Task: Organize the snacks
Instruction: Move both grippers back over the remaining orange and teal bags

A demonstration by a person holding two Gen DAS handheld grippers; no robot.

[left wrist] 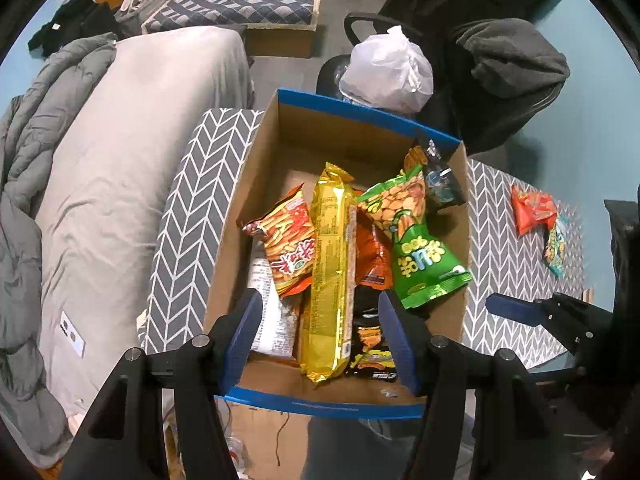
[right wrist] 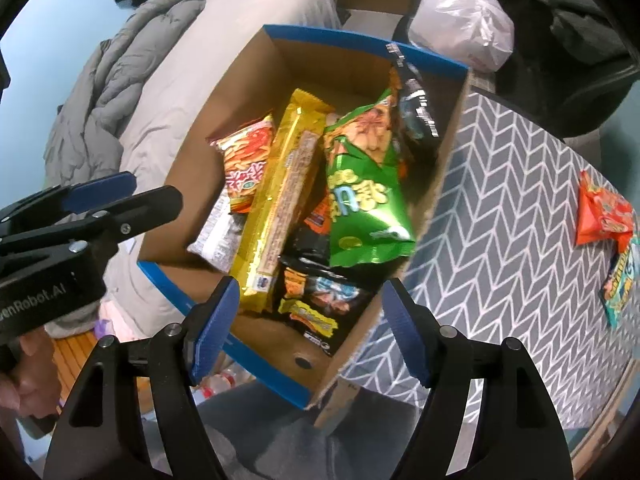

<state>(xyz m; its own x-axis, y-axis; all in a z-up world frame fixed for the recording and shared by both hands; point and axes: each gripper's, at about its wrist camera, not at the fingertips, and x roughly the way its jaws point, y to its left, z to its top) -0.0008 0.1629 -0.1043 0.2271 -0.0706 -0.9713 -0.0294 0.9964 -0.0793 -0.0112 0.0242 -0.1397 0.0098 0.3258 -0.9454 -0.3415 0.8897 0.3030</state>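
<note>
above the cardboard box with the blue rim, which sits on the table with the grey herringbone cover, both hand-held grippers point steeply down. the left hand-held gripper is open and holds nothing, its blue pads on either side of the long yellow packet without pressing on it. the right hand-held gripper is open and empty too, over the near end of the box.

most of the snacks already lie in the box: the yellow packet runs lengthways down the middle, a red and orange bag of sticks leans against its left side, a green bag is propped over the right wall, and a black bag lies at the near end. 2 snacks are outside the box, well apart from it near the table's right edge: an orange bag and a teal packet just beside it.

the step in hand looks like fetching those 2. it would go best with the right hand-held gripper, which is nearer that edge: come down flat on the orange bag, pinch it by a sealed end rather than the puffed middle so it does not slip or burst, and lay it in the free far end of the box. the green bag could tip out over the wall if nudged.
</note>
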